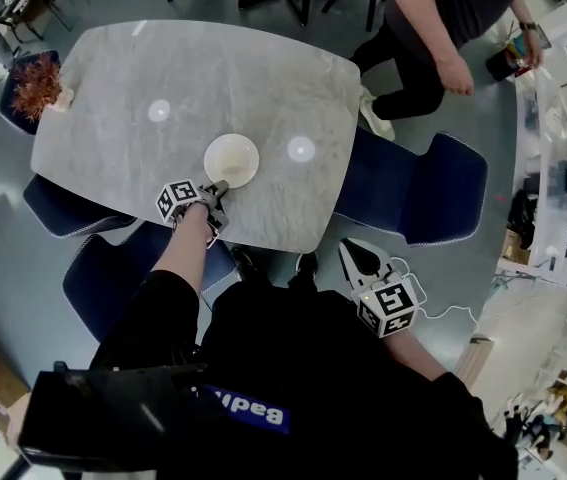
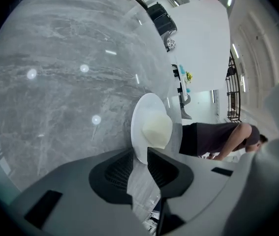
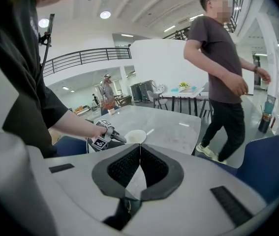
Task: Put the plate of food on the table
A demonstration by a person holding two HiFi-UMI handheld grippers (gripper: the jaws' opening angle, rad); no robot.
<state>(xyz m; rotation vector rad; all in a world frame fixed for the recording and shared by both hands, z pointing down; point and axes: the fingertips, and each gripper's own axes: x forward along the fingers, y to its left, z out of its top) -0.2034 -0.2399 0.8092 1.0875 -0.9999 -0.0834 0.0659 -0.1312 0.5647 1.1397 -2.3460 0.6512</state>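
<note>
A white plate (image 1: 231, 160) rests on the grey marble table (image 1: 123, 138) near its front edge. In the left gripper view the plate (image 2: 146, 113) carries a pale mound of food (image 2: 157, 128). My left gripper (image 1: 217, 190) reaches in from the near side. Its jaws stand narrowly apart with the plate's near rim between their tips (image 2: 140, 155). My right gripper (image 1: 351, 251) hangs off the table's right front corner, close to my body. It is shut (image 3: 139, 147) with nothing in it. From there the plate (image 3: 136, 136) and my left gripper (image 3: 110, 135) show on the table.
Dark blue chairs (image 1: 418, 188) stand at the table's right and near-left (image 1: 103, 273) sides. A person (image 1: 433, 18) in dark clothes walks past the far right corner. A reddish plant (image 1: 35, 83) sits at the table's far left corner. Shelves (image 1: 563, 148) line the right.
</note>
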